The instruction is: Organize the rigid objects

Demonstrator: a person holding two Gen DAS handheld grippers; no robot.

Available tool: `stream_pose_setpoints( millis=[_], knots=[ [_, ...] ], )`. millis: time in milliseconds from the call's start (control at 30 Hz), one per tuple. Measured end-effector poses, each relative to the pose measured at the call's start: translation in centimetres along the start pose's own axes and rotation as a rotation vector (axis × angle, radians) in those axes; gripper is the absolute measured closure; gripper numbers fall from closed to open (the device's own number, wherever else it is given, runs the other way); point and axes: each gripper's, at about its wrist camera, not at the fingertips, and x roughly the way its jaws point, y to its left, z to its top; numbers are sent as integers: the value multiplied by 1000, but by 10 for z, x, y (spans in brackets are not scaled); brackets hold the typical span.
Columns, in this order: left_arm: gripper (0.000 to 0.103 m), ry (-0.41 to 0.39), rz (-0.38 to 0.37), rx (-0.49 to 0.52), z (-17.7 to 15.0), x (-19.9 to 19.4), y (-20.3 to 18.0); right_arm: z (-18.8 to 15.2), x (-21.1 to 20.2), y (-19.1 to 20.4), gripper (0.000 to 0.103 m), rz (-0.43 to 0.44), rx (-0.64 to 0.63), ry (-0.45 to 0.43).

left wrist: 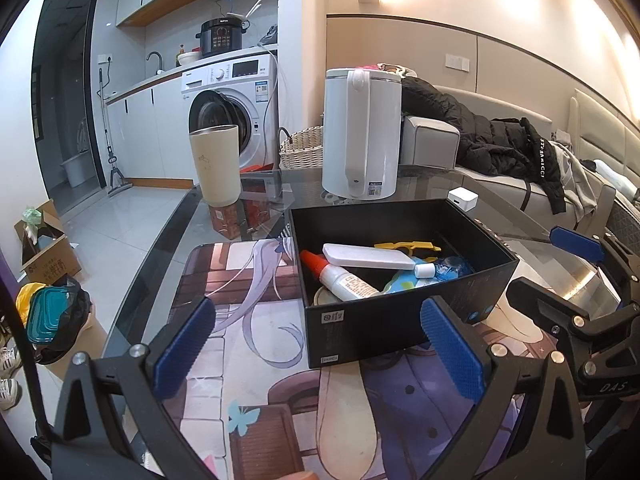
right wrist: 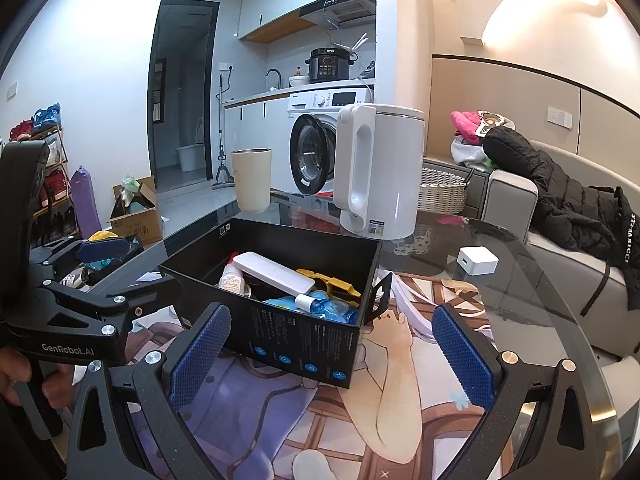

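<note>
A black box [left wrist: 372, 320] sits open on a printed mat [left wrist: 240, 320] on a glass desk [left wrist: 180, 224]. Inside it lie a white flat case [left wrist: 368, 257], a glue bottle [left wrist: 344, 278] with a red cap, a yellow plastic piece [left wrist: 408, 247] and a blue packet [left wrist: 448, 270] with a small white-capped bottle [left wrist: 424, 270] on it. The case rests across the glue bottle and the yellow piece.

The left gripper [left wrist: 320, 352] hovers over the mat just in front of the box's near corner, its jaws spread wide and holding nothing. The right gripper [right wrist: 332, 352] hangs near the box's other side, jaws likewise spread and empty; the box's near wall shows between its blue pads [right wrist: 200, 356]. A hand [right wrist: 16, 376] grips the left tool's handle at the edge of the right wrist view.

Beyond the box stand a white kettle [left wrist: 360, 132] and a cream cup [left wrist: 216, 164], well apart from each other on the glass. A small white cube [right wrist: 478, 261] lies on the desk to the right of the box, apart from it. Behind are a washer [left wrist: 232, 120], a wicker basket [left wrist: 302, 148] and a sofa [left wrist: 500, 160] with a black jacket [left wrist: 500, 140] on it.
</note>
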Motion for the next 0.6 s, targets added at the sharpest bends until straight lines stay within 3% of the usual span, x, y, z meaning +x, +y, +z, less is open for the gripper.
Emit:
stream_pose_setpoints(
  millis=[600],
  knots=[
    [0,1,-3,-1,0,2,-1,1,1,1,1,0,-1,-3]
  ],
)
